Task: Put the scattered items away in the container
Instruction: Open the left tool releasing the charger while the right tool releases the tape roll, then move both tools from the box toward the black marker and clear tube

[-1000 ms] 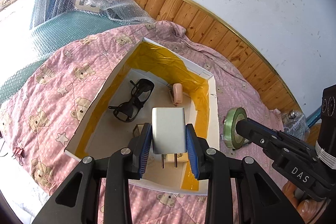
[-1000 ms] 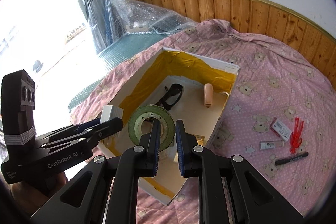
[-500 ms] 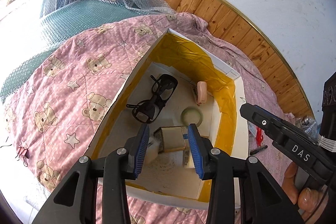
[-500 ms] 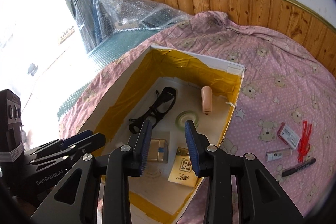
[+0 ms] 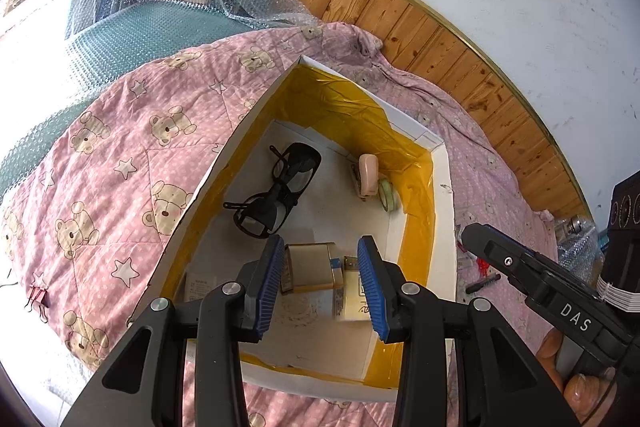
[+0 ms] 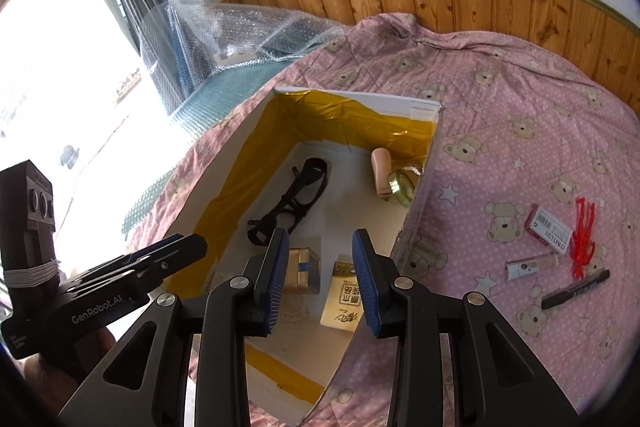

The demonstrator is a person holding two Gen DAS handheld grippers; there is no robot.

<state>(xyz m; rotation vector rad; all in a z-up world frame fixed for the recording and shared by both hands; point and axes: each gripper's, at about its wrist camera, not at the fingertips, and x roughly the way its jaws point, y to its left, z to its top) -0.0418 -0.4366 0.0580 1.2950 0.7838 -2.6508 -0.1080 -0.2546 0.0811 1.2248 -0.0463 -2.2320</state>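
Both the left gripper [image 5: 323,283] and the right gripper [image 6: 320,281] hover over the near end of the box [image 6: 424,107] with fingers spread wide and nothing between them. The loose items still out on the bed [image 6: 520,107] all lie to the right of the box: the black marker [image 6: 576,289] nearest, its long axis slanting up to the right, then the small white tube [image 6: 530,265], the red clip [image 6: 582,235] and the white packet [image 6: 549,228] farthest. I judge the right gripper is the nearer one, and it must swing right across the box wall.
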